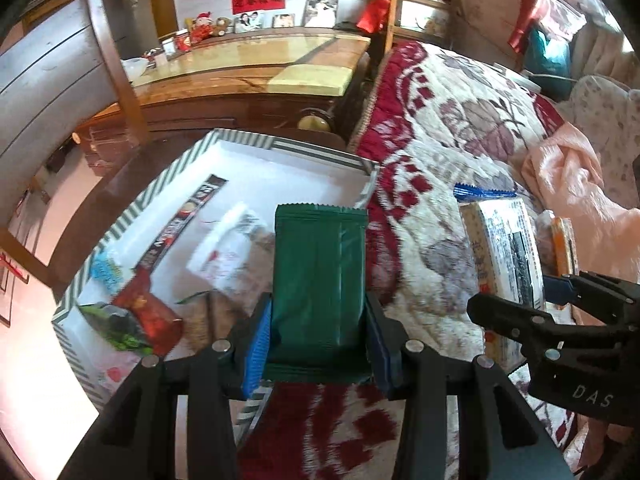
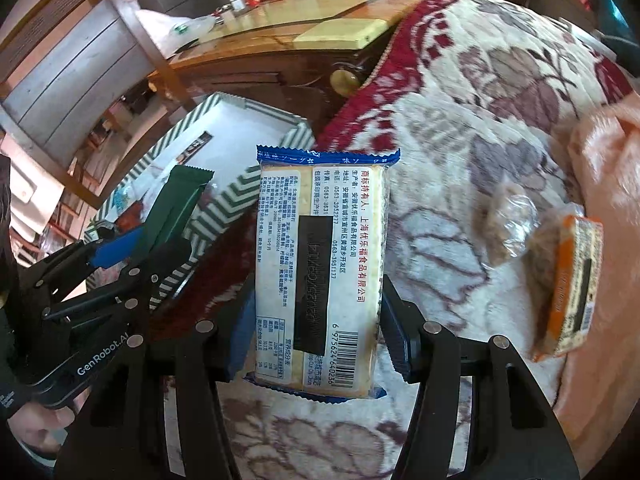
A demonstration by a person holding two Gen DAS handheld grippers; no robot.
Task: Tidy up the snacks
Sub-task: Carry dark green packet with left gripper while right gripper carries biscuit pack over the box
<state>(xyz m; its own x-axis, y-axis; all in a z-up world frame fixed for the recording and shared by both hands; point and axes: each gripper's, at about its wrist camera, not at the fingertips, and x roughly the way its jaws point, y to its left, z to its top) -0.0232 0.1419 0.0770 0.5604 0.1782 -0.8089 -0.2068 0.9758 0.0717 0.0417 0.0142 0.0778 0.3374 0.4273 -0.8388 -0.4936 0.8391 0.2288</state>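
Dark green foil snack packet (image 1: pixel 318 288) sits clamped in the left gripper (image 1: pixel 318 344) above the near edge of the green-and-white striped cardboard box (image 1: pixel 168 172). Right of that box, the right gripper (image 2: pixel 316 336) grasps a blue-edged clear cracker pack (image 2: pixel 320 268) over the floral blanket (image 2: pixel 460 168).

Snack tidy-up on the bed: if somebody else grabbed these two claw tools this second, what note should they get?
Left gripper: clamped on a green packet, held above the near edge of the striped box.
Right gripper: clamped on a blue-edged cracker pack, held over the floral blanket, beside the box.
Done: several snacks already lie in the box, among them a red packet and a white bag.
Left: put both held packs in the box, then fetch the orange pack and the clear-wrapped snack from the blanket.
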